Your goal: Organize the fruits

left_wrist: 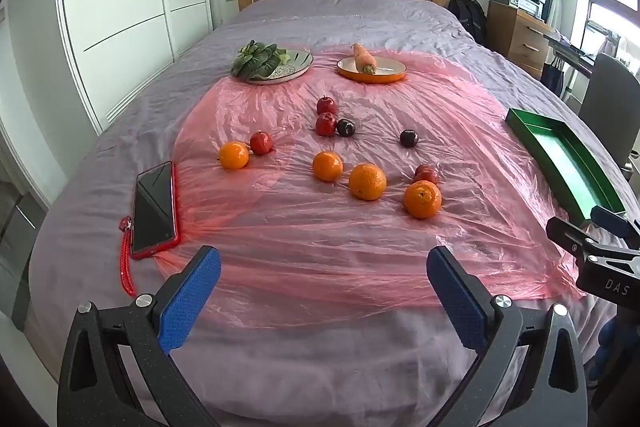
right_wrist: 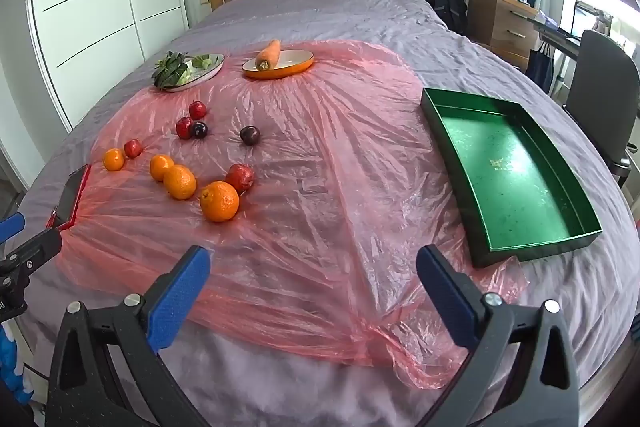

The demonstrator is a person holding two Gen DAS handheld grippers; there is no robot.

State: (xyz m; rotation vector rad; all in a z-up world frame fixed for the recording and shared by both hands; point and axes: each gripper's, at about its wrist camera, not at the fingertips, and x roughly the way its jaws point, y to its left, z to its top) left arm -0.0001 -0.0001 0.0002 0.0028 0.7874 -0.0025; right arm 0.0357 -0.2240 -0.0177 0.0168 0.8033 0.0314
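Several oranges lie on a pink plastic sheet (left_wrist: 320, 247) spread over a bed; the nearest orange (left_wrist: 422, 200) (right_wrist: 219, 201) touches a red apple (left_wrist: 425, 174) (right_wrist: 240, 177). More red apples (left_wrist: 326, 124) and two dark plums (left_wrist: 409, 138) (right_wrist: 250, 135) lie farther back. A green tray (right_wrist: 452, 131) (left_wrist: 532, 131) stands empty at the right. My left gripper (left_wrist: 324, 263) hangs open above the sheet's near edge, nothing between its fingers. My right gripper (right_wrist: 314, 263) is open too, just left of the tray's near corner.
A red-cased phone (left_wrist: 154, 203) with a strap lies at the sheet's left edge. At the back, a patterned plate (left_wrist: 296, 65) holds leafy greens and an orange dish (left_wrist: 380, 73) holds a carrot (left_wrist: 363, 58). A chair (right_wrist: 600, 87) and a desk stand right of the bed.
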